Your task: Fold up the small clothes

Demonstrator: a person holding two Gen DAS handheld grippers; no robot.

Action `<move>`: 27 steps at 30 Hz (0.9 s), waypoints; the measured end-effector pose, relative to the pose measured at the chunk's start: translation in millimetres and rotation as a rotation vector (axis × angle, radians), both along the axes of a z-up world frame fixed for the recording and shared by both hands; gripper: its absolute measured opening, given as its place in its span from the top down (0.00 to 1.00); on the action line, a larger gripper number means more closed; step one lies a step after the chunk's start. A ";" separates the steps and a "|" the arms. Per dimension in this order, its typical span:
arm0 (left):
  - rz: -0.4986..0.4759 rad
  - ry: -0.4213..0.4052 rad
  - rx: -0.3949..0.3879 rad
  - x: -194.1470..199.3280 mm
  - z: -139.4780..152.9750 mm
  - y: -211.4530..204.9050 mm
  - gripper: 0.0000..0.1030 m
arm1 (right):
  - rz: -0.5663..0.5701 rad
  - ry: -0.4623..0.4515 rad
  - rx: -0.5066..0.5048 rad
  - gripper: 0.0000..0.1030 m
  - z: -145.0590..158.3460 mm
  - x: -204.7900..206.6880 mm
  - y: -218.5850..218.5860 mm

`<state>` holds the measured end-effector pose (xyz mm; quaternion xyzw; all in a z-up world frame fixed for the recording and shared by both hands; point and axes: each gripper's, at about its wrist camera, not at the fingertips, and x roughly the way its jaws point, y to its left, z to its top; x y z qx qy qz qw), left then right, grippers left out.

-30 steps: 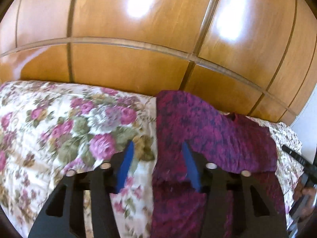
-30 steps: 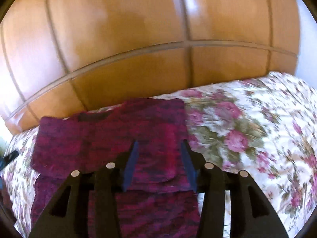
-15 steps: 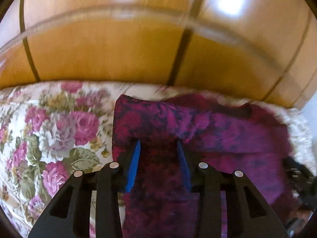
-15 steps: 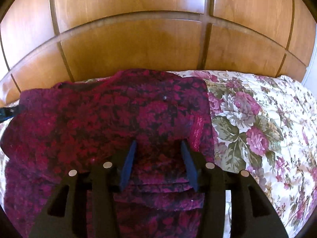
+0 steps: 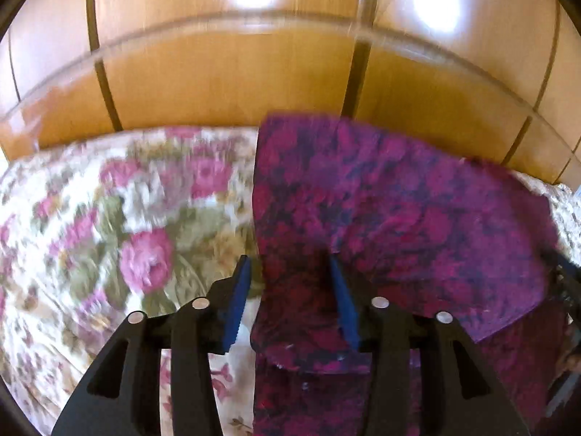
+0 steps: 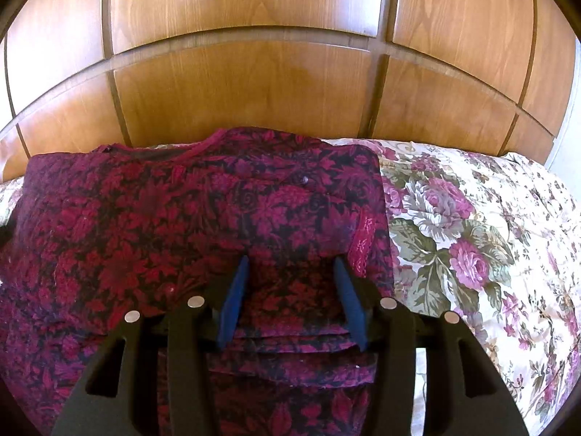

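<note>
A dark magenta flower-patterned garment (image 6: 189,232) lies spread on the floral bedspread (image 6: 472,239), with folded layers near me. My right gripper (image 6: 290,265) is open and empty, just above the garment's right part. In the left wrist view the same garment (image 5: 399,218) fills the right half. My left gripper (image 5: 290,269) is open and empty over the garment's left edge, its left finger over the bedspread (image 5: 109,236).
A glossy wooden panelled wall (image 6: 254,83) stands right behind the bed. The bedspread runs on to the right of the garment in the right wrist view and to the left in the left wrist view. A dark object (image 5: 566,283) shows at the left wrist view's right edge.
My left gripper has shifted left, from over the garment back to its left edge. My right gripper has edged forward over the garment. Both stay open.
</note>
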<state>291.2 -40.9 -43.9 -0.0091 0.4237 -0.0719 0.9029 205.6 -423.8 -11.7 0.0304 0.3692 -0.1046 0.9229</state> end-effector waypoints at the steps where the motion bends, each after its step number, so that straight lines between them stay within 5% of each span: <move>1: 0.015 -0.003 -0.017 -1.0 1.9 2.6 0.55 | 0.001 0.001 -0.004 0.53 0.4 0.3 0.3; 7: 0.047 -0.059 -0.066 -40.6 38.4 6.3 0.48 | 0.001 0.011 -0.003 0.51 5.2 0.2 -0.5; 9: 0.038 -0.118 -0.044 -67.2 52.0 6.0 0.36 | 0.006 0.016 0.010 0.37 12.4 -5.2 1.2; 11: 0.031 -0.157 -0.028 -89.8 61.5 6.8 0.34 | -0.004 0.016 0.015 0.16 19.8 -14.3 3.9; 27: 0.010 -0.192 -0.021 -181.0 64.5 19.1 0.34 | -0.003 0.091 0.055 0.13 22.0 -133.8 0.5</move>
